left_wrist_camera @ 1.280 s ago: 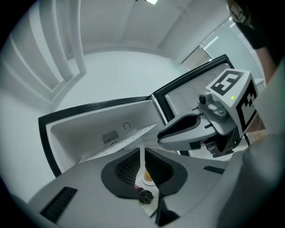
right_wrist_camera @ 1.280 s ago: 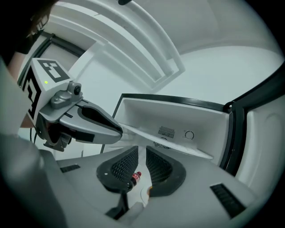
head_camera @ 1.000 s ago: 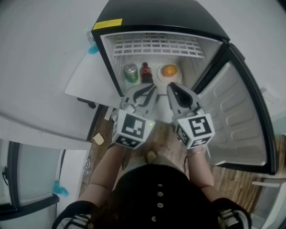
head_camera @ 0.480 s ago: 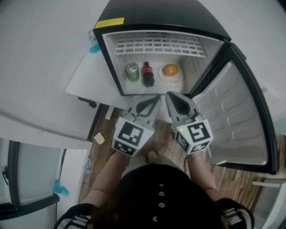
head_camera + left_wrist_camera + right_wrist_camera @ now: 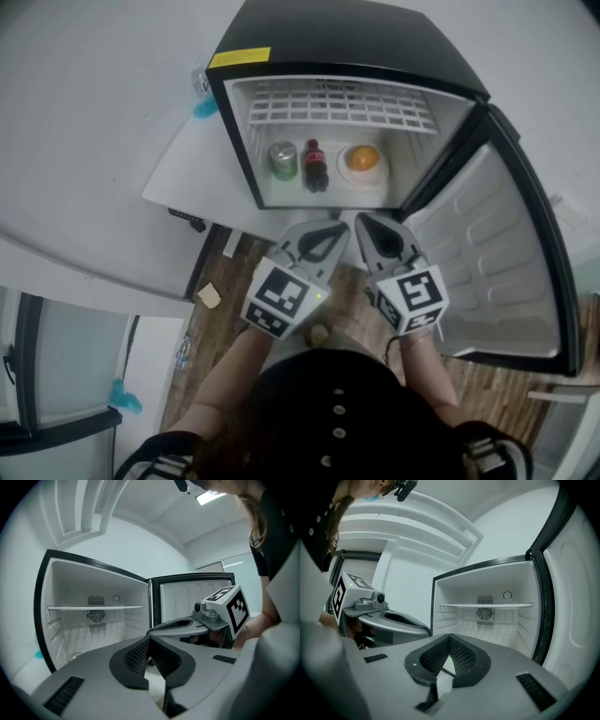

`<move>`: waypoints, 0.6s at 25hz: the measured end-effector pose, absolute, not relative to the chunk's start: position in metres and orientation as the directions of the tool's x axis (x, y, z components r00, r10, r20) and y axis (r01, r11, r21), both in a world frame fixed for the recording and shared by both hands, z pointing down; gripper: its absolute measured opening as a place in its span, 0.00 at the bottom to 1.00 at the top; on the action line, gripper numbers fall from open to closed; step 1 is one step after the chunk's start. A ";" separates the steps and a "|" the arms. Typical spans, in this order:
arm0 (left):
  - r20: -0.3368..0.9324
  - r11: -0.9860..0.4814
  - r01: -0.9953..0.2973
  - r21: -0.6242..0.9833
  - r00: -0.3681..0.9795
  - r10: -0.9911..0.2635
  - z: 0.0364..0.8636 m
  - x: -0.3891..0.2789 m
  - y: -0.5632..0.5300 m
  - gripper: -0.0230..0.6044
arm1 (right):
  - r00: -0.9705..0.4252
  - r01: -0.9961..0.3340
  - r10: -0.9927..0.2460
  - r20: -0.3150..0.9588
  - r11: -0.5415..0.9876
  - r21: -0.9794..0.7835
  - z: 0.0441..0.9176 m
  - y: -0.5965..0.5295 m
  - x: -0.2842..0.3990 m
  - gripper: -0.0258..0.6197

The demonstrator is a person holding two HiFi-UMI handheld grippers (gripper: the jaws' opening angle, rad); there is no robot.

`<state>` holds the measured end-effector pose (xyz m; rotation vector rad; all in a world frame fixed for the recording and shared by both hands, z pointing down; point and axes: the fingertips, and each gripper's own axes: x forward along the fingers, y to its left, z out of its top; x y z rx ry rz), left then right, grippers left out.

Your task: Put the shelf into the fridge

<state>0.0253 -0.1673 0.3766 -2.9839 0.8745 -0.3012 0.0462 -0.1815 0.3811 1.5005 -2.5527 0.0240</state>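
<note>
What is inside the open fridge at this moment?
Inside the fridge, a white wire shelf sits near the top. Below it stand a green can, a dark bottle and an orange fruit on a white dish. What stands behind them is covered.

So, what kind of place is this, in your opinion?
Probably a kitchen corner of a home or office, not certain. A small black fridge stands open on a wood-plank floor beside a white table, with a green can, a dark soda bottle and an orange inside.

Kitchen-like room: fridge (image 5: 356, 37), wooden floor (image 5: 492, 380)
</note>
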 end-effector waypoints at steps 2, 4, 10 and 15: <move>0.179 -0.844 -0.532 -0.069 0.826 -0.535 0.376 0.026 -0.167 0.05 | -0.472 -0.872 -0.868 0.155 0.485 0.066 0.379 -0.182 0.048 0.05; 0.179 -0.839 -0.540 -0.066 0.821 -0.543 0.376 0.024 -0.168 0.05 | -0.457 -0.877 -0.875 0.159 0.473 0.081 0.377 -0.183 0.049 0.05; 0.190 -0.832 -0.553 -0.047 0.813 -0.551 0.382 0.021 -0.175 0.05 | -0.461 -0.852 -0.871 0.171 0.488 0.190 0.380 -0.179 0.040 0.05; 0.181 -0.819 -0.573 -0.034 0.802 -0.568 0.380 0.017 -0.179 0.05 | -0.468 -0.844 -0.867 0.170 0.496 0.205 0.377 -0.176 0.036 0.05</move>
